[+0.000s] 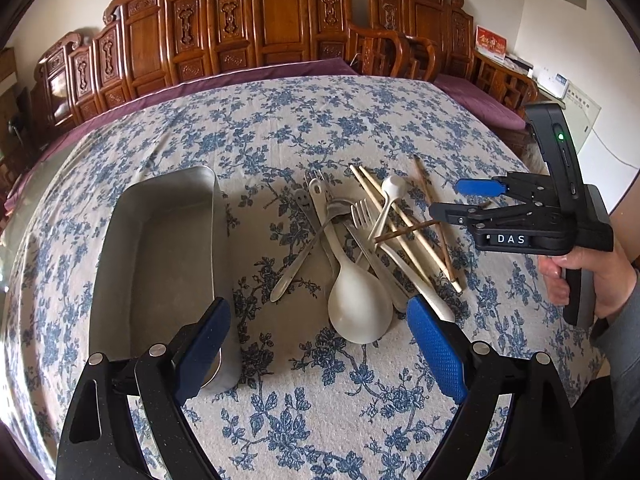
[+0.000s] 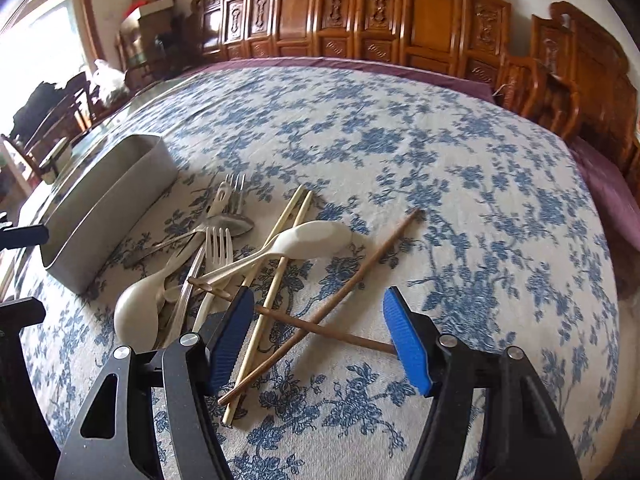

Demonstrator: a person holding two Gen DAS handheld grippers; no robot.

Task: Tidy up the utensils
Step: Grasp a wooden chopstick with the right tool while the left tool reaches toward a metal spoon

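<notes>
A heap of utensils lies on the flowered tablecloth: a big white spoon (image 1: 360,308), metal forks (image 1: 362,216), a small white spoon (image 1: 390,188), pale chopsticks (image 1: 400,224) and brown chopsticks (image 1: 432,200). My left gripper (image 1: 318,312) is open just in front of the big spoon, holding nothing. My right gripper (image 2: 318,300) is open above two crossed brown chopsticks (image 2: 320,326), its pads clear of them. The pale chopsticks (image 2: 276,256) and the small white spoon (image 2: 304,236) lie just beyond. From the left wrist, the right gripper (image 1: 450,199) hovers over the pile's right side.
A grey metal tray (image 1: 160,248) with nothing in it stands left of the pile, also seen from the right wrist as the tray (image 2: 104,208). A person's hand (image 1: 580,280) grips the right tool. Carved wooden chairs (image 1: 280,20) line the table's far edge.
</notes>
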